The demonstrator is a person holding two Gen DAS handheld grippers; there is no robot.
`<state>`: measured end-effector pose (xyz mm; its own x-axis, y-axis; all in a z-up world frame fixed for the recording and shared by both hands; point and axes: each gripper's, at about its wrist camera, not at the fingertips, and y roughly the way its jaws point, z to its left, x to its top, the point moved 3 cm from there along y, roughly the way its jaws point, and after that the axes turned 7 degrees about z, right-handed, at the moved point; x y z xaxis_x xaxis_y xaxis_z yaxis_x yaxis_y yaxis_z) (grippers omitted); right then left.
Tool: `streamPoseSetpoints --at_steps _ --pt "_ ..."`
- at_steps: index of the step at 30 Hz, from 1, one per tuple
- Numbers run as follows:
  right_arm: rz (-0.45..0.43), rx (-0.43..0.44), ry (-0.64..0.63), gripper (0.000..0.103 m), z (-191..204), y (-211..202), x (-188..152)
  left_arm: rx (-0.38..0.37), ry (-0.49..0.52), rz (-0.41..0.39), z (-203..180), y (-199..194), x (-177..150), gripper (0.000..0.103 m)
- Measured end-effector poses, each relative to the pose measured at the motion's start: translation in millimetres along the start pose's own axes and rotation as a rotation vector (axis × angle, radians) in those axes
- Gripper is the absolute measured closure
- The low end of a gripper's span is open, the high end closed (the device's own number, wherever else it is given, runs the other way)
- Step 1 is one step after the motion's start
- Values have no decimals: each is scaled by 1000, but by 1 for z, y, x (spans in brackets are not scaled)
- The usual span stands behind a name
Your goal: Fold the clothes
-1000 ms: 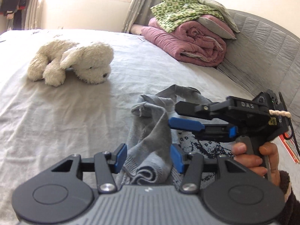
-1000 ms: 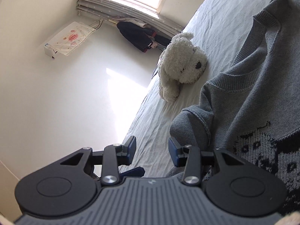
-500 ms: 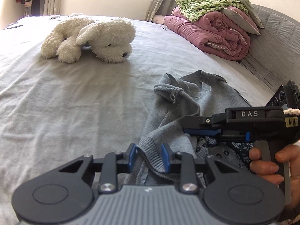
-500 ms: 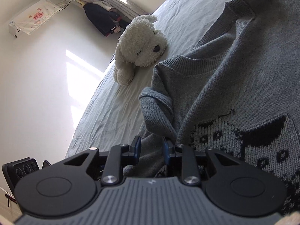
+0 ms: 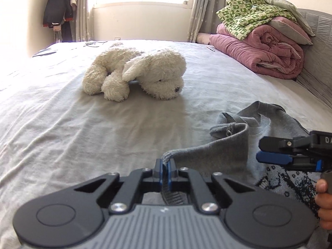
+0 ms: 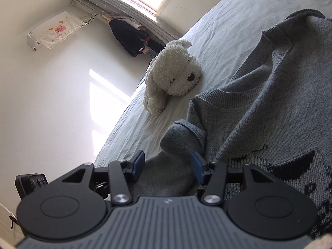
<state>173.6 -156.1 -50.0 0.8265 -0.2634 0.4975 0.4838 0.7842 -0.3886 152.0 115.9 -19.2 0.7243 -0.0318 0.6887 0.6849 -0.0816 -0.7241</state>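
Bed (image 5: 62,128), covered in a pale grey sheet, fills most of the left wrist view. Rolled pink quilt (image 5: 261,49) lies at 2 o'clock against the grey padded headboard (image 5: 317,47), with a green patterned cloth (image 5: 247,18) stacked on top of it.

Grey knitted sweater (image 5: 276,124) lies crumpled on the bed at 4 o'clock in the left wrist view; a dark knitted pattern shows on its front. In the right wrist view the sweater (image 6: 269,108) occupies the right half of the frame, neckline toward 1 o'clock.

White plush dog (image 5: 137,74) lies on the sheet at 12 o'clock, well apart from the sweater.

Left gripper (image 5: 165,167): fingers closed tight on a ribbed edge of the sweater, the fabric running off toward 3 o'clock.

Right gripper (image 6: 168,165): fingers spread wide, one on each side of a bunched sleeve (image 6: 178,139); whether the pads touch the fabric cannot be told. In the left wrist view the right gripper (image 5: 271,151) sits at 3 o'clock above the sweater, held by a hand (image 5: 324,203).
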Motion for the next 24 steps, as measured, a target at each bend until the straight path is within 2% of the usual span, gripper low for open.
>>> streamPoseSetpoints --at_steps 5,8,17,24 --pt "17 -20 -3 49 0 5 -1 148 -17 5 42 15 18 99" --pt "22 -21 -8 49 0 8 -1 201 -52 16 65 23 20 99" --pt "21 -36 -10 49 -1 9 0 246 -78 -30 79 17 22 99" --pt "29 -46 -14 49 -2 9 -2 256 -95 47 81 41 9 97"
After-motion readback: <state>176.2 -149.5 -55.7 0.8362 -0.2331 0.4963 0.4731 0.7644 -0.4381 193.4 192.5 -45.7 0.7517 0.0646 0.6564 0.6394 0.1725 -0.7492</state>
